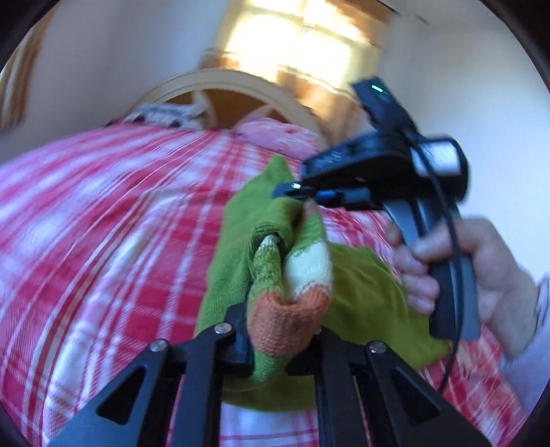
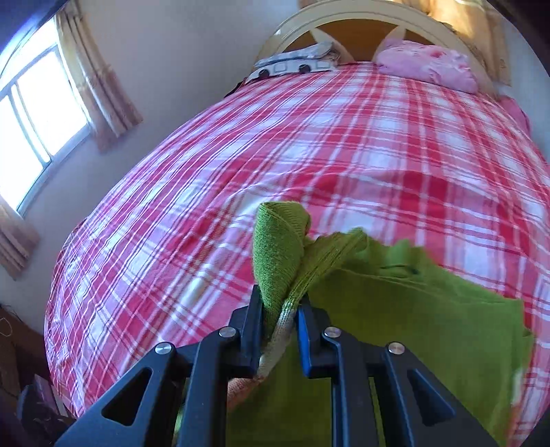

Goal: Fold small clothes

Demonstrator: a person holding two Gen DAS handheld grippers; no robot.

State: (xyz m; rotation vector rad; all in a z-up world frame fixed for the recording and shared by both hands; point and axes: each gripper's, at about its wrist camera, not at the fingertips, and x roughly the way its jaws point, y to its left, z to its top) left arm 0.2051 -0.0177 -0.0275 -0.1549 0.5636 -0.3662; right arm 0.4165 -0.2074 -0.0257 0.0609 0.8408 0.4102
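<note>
Knitwear hides much of both views: a green sweater [image 1: 237, 240] with a striped sleeve ending in an orange cuff [image 1: 285, 323] is lifted above the bed [image 1: 103, 223], which is covered in a red and white plaid sheet. In the left wrist view the left gripper [image 1: 283, 340] has its fingers closed on the cuff end of the sleeve, and the bunched knit covers the fingertips, so the exact contact is hidden. The right gripper [image 1: 295, 192] reaches in from the right, held by the person's hand [image 1: 464, 271], its fingers pinching the green fabric higher up; that view is smeared by motion blur, and the far part of the bed is hard to read.

From the right wrist view, the right gripper [image 2: 280, 316] has its fingers narrow around a twisted rope of green knit and striped sleeve. The sweater's body [image 2: 429, 309] drapes off to the right and runs out of view below. A pink pillow [image 2: 426, 65] and a patterned cushion [image 2: 295, 65] lie by the headboard [image 2: 343, 20].
</note>
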